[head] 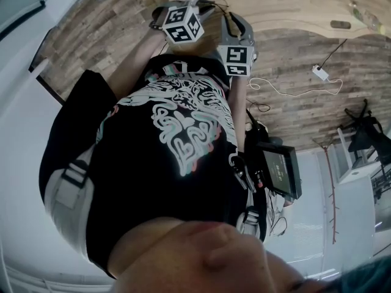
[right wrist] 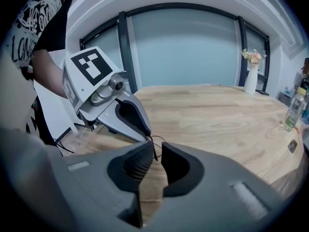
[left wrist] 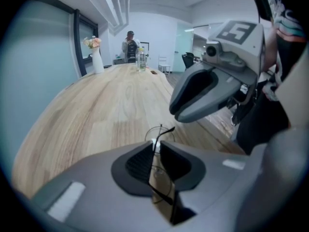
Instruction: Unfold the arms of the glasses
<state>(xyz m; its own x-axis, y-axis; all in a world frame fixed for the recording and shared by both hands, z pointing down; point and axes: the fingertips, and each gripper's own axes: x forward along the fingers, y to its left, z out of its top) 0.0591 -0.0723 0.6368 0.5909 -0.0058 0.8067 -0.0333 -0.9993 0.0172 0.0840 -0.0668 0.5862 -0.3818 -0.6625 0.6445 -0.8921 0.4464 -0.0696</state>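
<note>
- Head view: the left claw [head: 183,24] and the right claw [head: 238,57] sit close together at 12 o'clock, by the edge of the wooden table [head: 293,5]. The glasses are too small to make out here.
- Left gripper view: the left claw is clamped on the thin wire-framed glasses [left wrist: 155,145], just below centre. They are held up off the table. The right claw reaches in from 2 o'clock, its tip just beside the frame.
- Right gripper view: the jaws stand narrowly apart with one black arm tip between them, close to one pad. I see no firm pinch. The left claw comes in from 10 o'clock.
- Risk, as I judge it: the arm tip could slide out of so loose a hold. Swinging the arm past the hinge's stop could bend the wire. A twist could work the frame free of the left claw and drop it.
</note>
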